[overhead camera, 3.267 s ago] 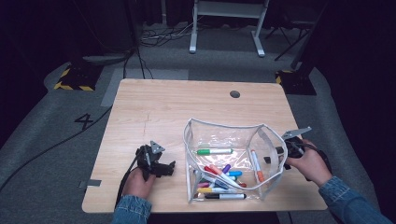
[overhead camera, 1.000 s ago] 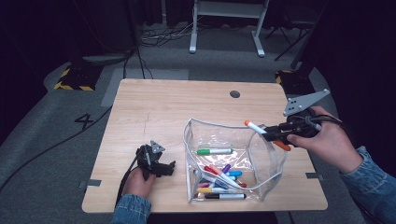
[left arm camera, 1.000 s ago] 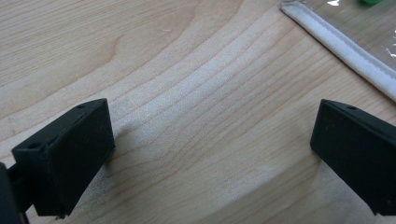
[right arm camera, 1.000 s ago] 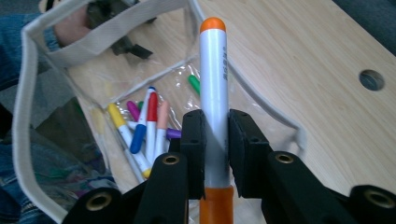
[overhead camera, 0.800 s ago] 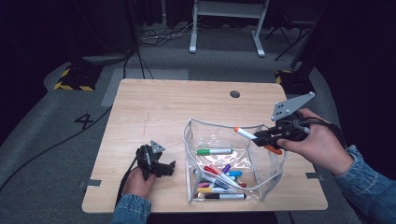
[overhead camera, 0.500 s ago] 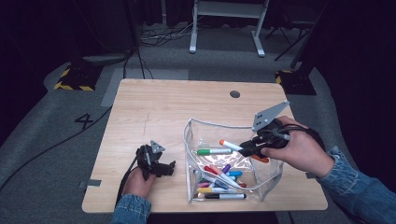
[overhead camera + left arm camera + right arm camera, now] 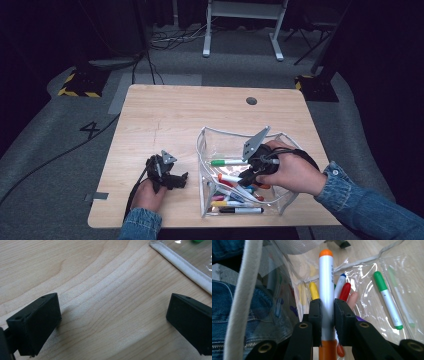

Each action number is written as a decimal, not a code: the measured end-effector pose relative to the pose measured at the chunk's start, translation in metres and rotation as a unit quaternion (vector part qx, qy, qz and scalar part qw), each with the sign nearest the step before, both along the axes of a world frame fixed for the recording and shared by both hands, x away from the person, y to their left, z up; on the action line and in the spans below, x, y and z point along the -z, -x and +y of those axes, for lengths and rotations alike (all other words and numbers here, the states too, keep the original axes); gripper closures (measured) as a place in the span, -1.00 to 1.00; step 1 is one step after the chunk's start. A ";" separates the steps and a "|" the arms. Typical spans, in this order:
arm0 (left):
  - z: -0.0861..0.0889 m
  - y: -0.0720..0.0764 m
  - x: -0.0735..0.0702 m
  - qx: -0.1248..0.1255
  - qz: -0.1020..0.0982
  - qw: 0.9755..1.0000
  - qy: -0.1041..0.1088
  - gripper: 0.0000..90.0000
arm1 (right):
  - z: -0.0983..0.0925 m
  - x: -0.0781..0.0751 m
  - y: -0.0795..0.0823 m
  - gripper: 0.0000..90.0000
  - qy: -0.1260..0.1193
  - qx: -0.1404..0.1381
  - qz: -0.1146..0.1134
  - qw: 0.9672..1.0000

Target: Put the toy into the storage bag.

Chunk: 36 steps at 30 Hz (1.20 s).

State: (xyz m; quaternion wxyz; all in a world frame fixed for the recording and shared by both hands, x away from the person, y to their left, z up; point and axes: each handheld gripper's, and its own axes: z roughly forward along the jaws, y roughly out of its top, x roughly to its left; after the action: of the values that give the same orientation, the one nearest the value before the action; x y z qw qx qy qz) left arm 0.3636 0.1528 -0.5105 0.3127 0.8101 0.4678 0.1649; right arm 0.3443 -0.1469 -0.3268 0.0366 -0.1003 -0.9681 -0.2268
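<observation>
Orange marker (image 7: 326, 290) clamped in right claw (image 7: 327, 315)

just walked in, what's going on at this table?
A person is loading markers into a clear pouch on the wooden table. The right hand-held gripper is shut on an orange-capped marker and is down inside the pouch, above a pile of other markers; a green marker lies apart from the pile. The left hand-held gripper rests open on the table beside the pouch, holding nothing.
</observation>
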 end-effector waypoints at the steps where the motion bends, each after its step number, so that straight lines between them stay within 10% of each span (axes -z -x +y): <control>1: 0.000 0.000 0.000 0.000 0.000 1.000 0.000 -1.00 | 0.001 0.002 0.001 0.70 0.004 0.000 0.002 1.000; 26: 0.000 0.000 0.000 0.000 -0.001 1.000 0.000 -1.00 | 0.030 0.061 -0.009 0.70 0.101 -0.045 0.027 0.993; 28: 0.000 0.000 0.000 0.000 -0.001 1.000 0.000 -1.00 | 0.031 0.062 -0.010 0.61 0.103 -0.043 0.021 0.994; 29: 0.000 0.000 0.000 0.001 -0.001 1.000 0.000 -1.00 | 0.030 0.063 -0.011 0.15 0.102 -0.035 -0.017 0.994; 31: 0.000 0.000 0.000 0.000 -0.001 1.000 0.000 -1.00 | 0.029 0.061 -0.012 -0.06 0.079 -0.034 -0.050 0.995; 36: 0.000 0.000 0.000 0.001 -0.002 1.000 0.000 -1.00 | 0.023 0.042 -0.012 -0.26 0.035 -0.008 -0.063 0.997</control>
State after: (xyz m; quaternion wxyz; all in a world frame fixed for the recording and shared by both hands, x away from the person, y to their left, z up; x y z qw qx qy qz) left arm 0.3639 0.1528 -0.5106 0.3134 0.8102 0.4666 0.1664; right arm 0.3566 -0.1240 -0.3684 -0.0258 -0.0791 -0.9766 -0.1983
